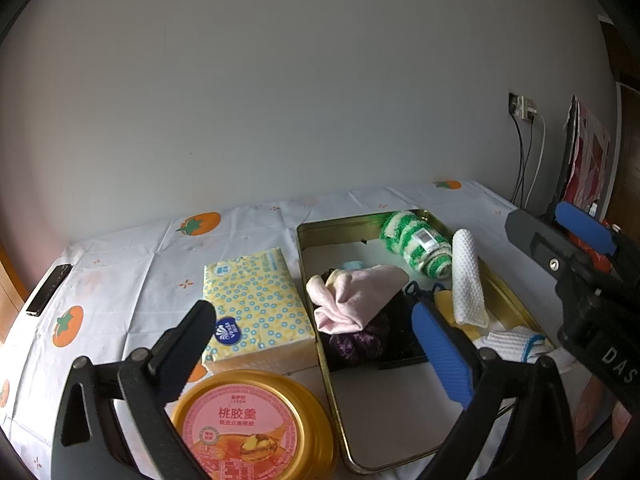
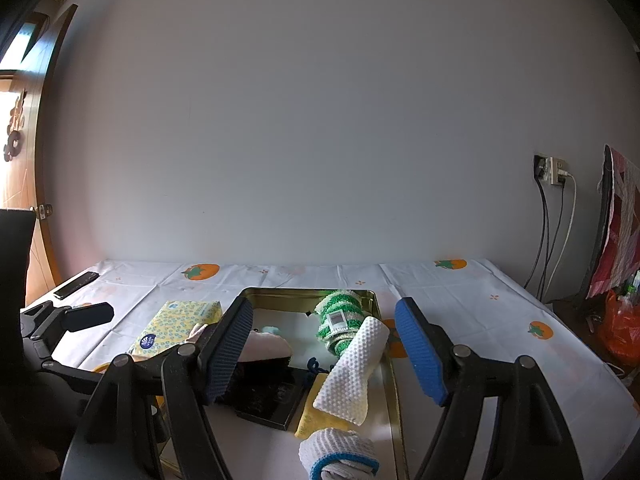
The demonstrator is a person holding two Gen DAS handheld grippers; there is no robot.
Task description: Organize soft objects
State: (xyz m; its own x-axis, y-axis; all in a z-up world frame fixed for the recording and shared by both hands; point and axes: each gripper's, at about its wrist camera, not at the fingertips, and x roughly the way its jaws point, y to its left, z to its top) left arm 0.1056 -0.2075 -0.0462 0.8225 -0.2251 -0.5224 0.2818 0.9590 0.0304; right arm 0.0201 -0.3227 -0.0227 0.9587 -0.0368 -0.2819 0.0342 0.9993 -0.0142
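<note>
A gold metal tin (image 1: 316, 232) (image 2: 280, 294) sits on the tablecloth and holds soft things: a green-and-white striped roll (image 1: 416, 242) (image 2: 340, 320), a pink cloth (image 1: 356, 296) (image 2: 268, 346) on a dark purple one (image 1: 356, 344), a white dotted cloth (image 1: 468, 284) (image 2: 356, 372) leaning on the right rim, a yellow sponge (image 2: 316, 412), and a white blue-edged cloth (image 1: 516, 344) (image 2: 340, 456). My left gripper (image 1: 320, 356) is open and empty above the tin's left rim. My right gripper (image 2: 328, 356) is open and empty, above the white dotted cloth.
A yellow tissue pack (image 1: 256, 304) (image 2: 176, 328) lies left of the tin. A round gold tub with a pink lid (image 1: 248, 428) stands in front of it. A black phone (image 1: 48, 290) (image 2: 76, 284) lies at the table's left edge. Cables hang from a wall socket (image 2: 552, 170).
</note>
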